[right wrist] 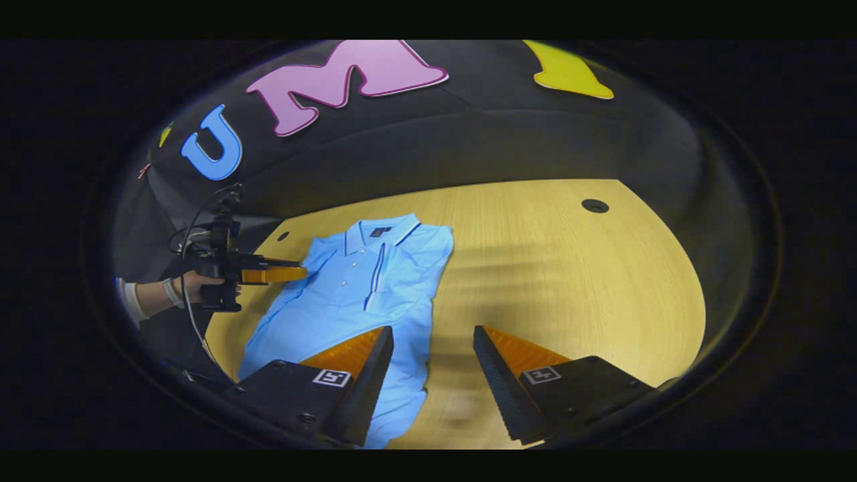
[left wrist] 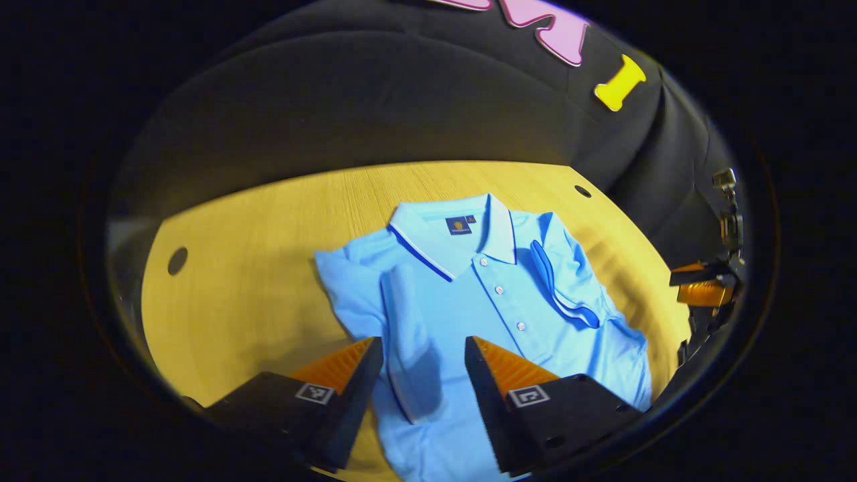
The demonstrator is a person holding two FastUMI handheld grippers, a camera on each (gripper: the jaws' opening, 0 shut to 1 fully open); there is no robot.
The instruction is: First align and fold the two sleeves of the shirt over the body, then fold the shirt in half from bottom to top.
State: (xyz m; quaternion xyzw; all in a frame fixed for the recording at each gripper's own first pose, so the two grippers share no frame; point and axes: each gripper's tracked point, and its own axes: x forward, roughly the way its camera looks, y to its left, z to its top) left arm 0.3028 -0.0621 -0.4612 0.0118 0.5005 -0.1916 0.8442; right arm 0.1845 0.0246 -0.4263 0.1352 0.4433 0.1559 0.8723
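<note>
One shirt [left wrist: 482, 301], two gaping tools [left wrist: 423, 375]

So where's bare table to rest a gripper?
Bare table lies beside the shirt toward the round hole, ahead of the right gripper. More lies between the collar and the booth wall. It's crowded over the folded sleeves.

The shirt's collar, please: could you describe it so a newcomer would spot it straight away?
On the wooden table lies a light blue polo shirt. At its far end sits the collar, paler than the body, edged with a dark blue stripe.
</note>
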